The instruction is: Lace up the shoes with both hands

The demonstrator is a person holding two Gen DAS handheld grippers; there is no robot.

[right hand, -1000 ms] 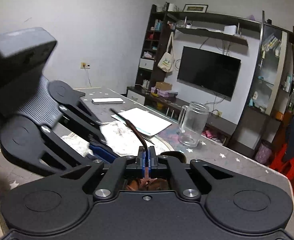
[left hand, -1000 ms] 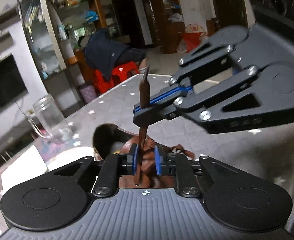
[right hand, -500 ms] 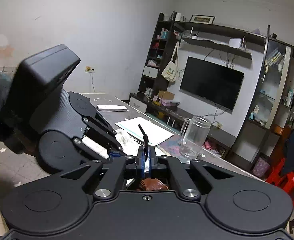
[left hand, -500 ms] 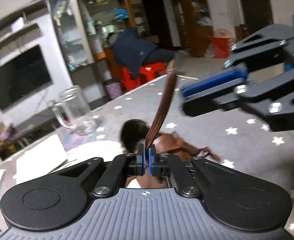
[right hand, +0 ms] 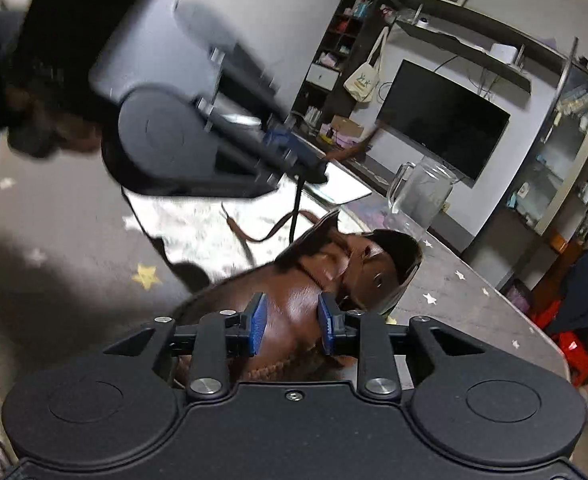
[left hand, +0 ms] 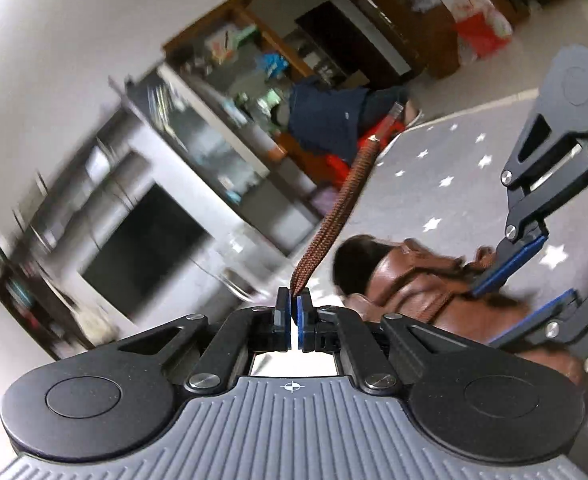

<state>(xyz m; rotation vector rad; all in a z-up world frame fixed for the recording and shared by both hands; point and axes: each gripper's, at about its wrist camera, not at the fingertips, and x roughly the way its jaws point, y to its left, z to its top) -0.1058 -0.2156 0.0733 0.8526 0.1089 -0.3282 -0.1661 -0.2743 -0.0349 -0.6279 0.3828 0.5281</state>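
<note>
Left wrist view: my right gripper (left hand: 522,304) has let go of the brown shoelace (left hand: 334,216), its fingers just opening over the one brown leather shoe (left hand: 426,292) on the bench (left hand: 454,168); my left gripper (left hand: 294,312) pinches the lace end. Right wrist view: empty spread fingers (right hand: 257,322) straddle the shoe (right hand: 294,296); one glass mug (right hand: 422,196) stands behind. Pulling hard could unthread the lace.

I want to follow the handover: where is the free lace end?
In the left wrist view the lace rises from the shut left gripper, just left of the brown shoe.
</note>
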